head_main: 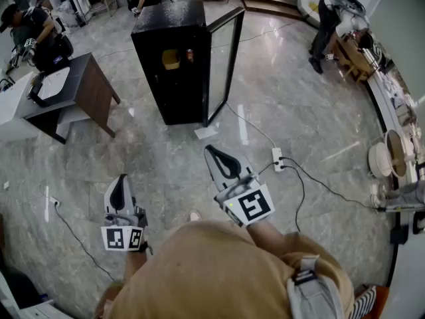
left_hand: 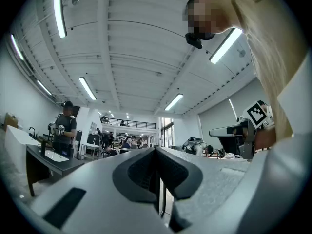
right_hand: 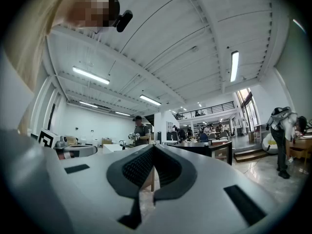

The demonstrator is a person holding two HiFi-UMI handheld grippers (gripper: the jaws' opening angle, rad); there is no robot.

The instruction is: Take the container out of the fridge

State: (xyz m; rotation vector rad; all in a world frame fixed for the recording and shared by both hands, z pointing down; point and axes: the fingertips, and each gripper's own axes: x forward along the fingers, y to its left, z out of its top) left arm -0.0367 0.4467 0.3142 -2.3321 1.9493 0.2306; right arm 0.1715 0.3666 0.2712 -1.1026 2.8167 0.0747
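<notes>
A black fridge (head_main: 176, 65) stands on the marble floor a few steps ahead, its glass door (head_main: 226, 62) swung open to the right. Inside it a yellow container (head_main: 170, 59) sits on a shelf with a small red can (head_main: 190, 55) beside it. My left gripper (head_main: 120, 180) is held low at the left, shut and empty; its tips (left_hand: 155, 149) meet. My right gripper (head_main: 211, 150) reaches further forward, jaws shut with nothing in them, and its tips (right_hand: 152, 146) are closed together. Both point roughly level toward the fridge and are well short of it.
A dark desk (head_main: 89, 88) stands left of the fridge, with a person (head_main: 36, 35) behind it. A power strip (head_main: 277, 159) and cables lie on the floor at the right. A sheet of paper (head_main: 206, 133) lies by the fridge's foot. Another person (head_main: 325, 22) bends over at the far right.
</notes>
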